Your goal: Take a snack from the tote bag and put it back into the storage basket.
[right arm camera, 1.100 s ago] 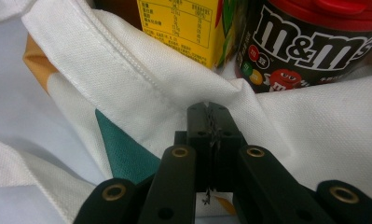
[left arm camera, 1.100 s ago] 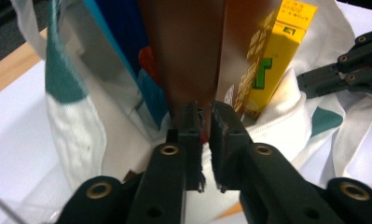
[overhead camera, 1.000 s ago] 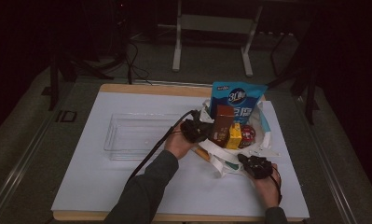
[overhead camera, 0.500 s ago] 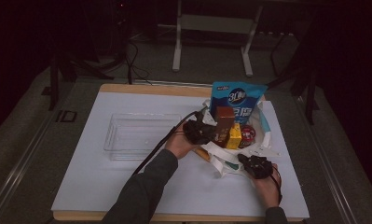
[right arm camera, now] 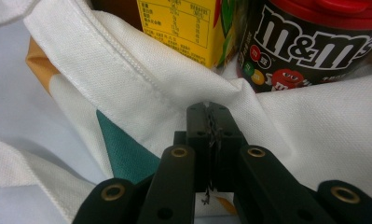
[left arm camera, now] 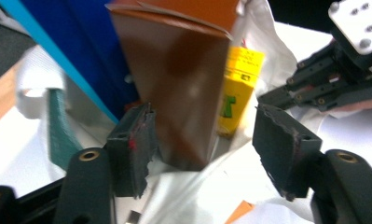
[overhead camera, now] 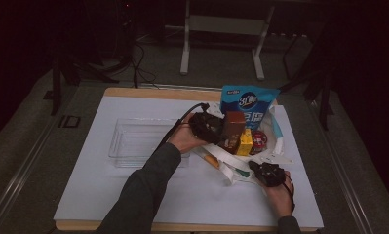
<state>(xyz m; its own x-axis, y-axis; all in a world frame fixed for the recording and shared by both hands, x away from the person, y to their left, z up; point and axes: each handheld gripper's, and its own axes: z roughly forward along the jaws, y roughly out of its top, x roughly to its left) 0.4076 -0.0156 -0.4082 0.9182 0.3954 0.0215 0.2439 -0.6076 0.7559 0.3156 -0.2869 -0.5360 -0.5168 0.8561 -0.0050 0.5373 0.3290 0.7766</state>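
Note:
A white cloth bag lies open at the table's right and holds a blue snack pouch, a brown carton, a yellow box and an M&M's tub. My left gripper is open at the bag's left side. In the left gripper view the brown carton stands between its jaws, close against the left one and well apart from the right. My right gripper is shut on the bag's front rim, just below the tub and the yellow box.
A clear plastic tray sits empty left of the bag, under my left forearm. The white mat covers most of the wooden table. The other hand's gripper shows at the right of the left gripper view.
My left gripper has edged slightly up and towards the brown carton. The right gripper has held its place on the bag's rim.

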